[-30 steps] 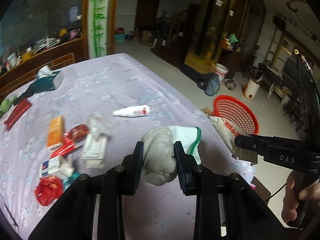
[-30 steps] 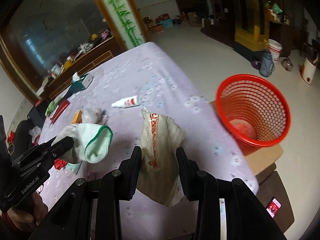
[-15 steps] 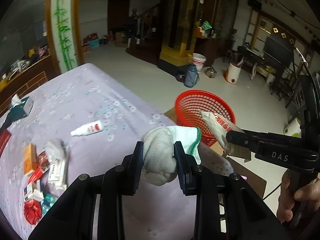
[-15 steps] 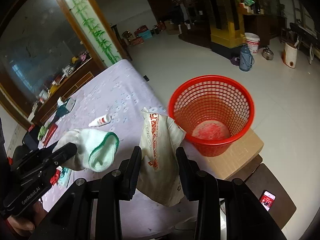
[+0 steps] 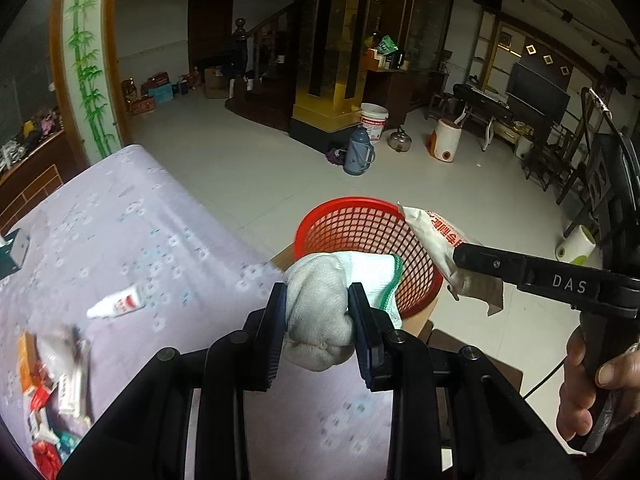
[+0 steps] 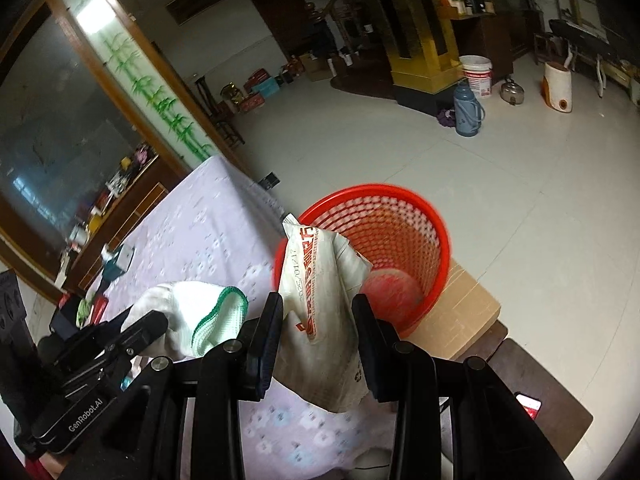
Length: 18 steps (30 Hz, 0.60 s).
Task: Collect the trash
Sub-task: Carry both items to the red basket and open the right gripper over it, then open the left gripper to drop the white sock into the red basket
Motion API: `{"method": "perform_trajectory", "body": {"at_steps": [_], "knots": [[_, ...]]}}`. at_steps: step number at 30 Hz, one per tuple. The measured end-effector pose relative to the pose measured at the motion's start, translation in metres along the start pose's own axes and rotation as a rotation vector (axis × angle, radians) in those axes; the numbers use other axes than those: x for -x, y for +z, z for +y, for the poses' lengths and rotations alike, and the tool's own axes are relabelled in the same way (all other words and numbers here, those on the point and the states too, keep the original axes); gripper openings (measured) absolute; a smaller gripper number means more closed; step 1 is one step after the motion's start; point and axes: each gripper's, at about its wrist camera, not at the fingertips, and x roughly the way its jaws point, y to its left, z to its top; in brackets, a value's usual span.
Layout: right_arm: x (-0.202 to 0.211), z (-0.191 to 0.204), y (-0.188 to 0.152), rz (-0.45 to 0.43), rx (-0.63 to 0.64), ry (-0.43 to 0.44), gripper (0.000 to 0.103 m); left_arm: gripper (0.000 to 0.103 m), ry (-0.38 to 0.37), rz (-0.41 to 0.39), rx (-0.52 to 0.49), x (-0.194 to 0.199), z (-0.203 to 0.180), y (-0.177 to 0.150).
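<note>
My left gripper (image 5: 318, 308) is shut on a grey-white work glove (image 5: 320, 312) with a green cuff, held above the table's right edge. The glove (image 6: 188, 316) also shows at the lower left of the right wrist view. My right gripper (image 6: 318, 320) is shut on a crumpled white wrapper (image 6: 320, 300) with red print; that wrapper (image 5: 440, 240) hangs over the near rim of the red mesh basket (image 5: 360, 228). The red basket (image 6: 392, 240) stands on a cardboard box (image 6: 460, 312) just beyond the table's edge, ahead of both grippers.
The lilac-clothed table (image 5: 120, 240) carries a small white tube (image 5: 120, 302) and a pile of packets and wrappers (image 5: 52, 380) at the lower left. A person's hand (image 5: 588, 384) grips the right tool's handle. A thermos (image 5: 358, 154), a bucket (image 5: 374, 120) and a kettle stand on the floor beyond.
Both grippers have swung right, away from the table's middle toward the red basket, each carrying its item. The basket now sits closer and more central; the wrapper reaches its rim.
</note>
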Motion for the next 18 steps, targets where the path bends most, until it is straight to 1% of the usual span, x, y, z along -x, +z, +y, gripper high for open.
{"method": "perform_trajectory", "body": {"at_steps": [5, 9, 12, 13, 14, 16, 18], "knots": [[-0.010, -0.019, 0.025, 0.004, -0.032, 0.000, 0.039, 0.030, 0.001, 0.016, 0.003, -0.030, -0.013, 0.019], [-0.023, -0.022, 0.042, 0.004, -0.018, -0.007, 0.039, 0.031, 0.010, 0.023, -0.001, -0.051, -0.021, 0.030], [-0.032, -0.021, 0.052, -0.005, 0.000, -0.022, 0.040, 0.044, 0.031, 0.037, -0.020, -0.072, -0.026, 0.041], [-0.034, -0.021, 0.054, -0.006, 0.009, -0.039, 0.040, 0.051, 0.034, 0.036, -0.016, -0.074, -0.026, 0.043], [-0.034, -0.021, 0.056, -0.005, 0.011, -0.047, 0.040, 0.052, 0.039, 0.033, -0.009, -0.073, -0.026, 0.044], [-0.029, -0.023, 0.057, -0.013, 0.006, -0.025, 0.040, 0.053, 0.039, 0.022, -0.003, -0.068, -0.027, 0.045], [-0.024, -0.021, 0.055, -0.019, 0.021, -0.031, 0.042, 0.056, 0.042, 0.015, -0.005, -0.062, -0.027, 0.043]]}}
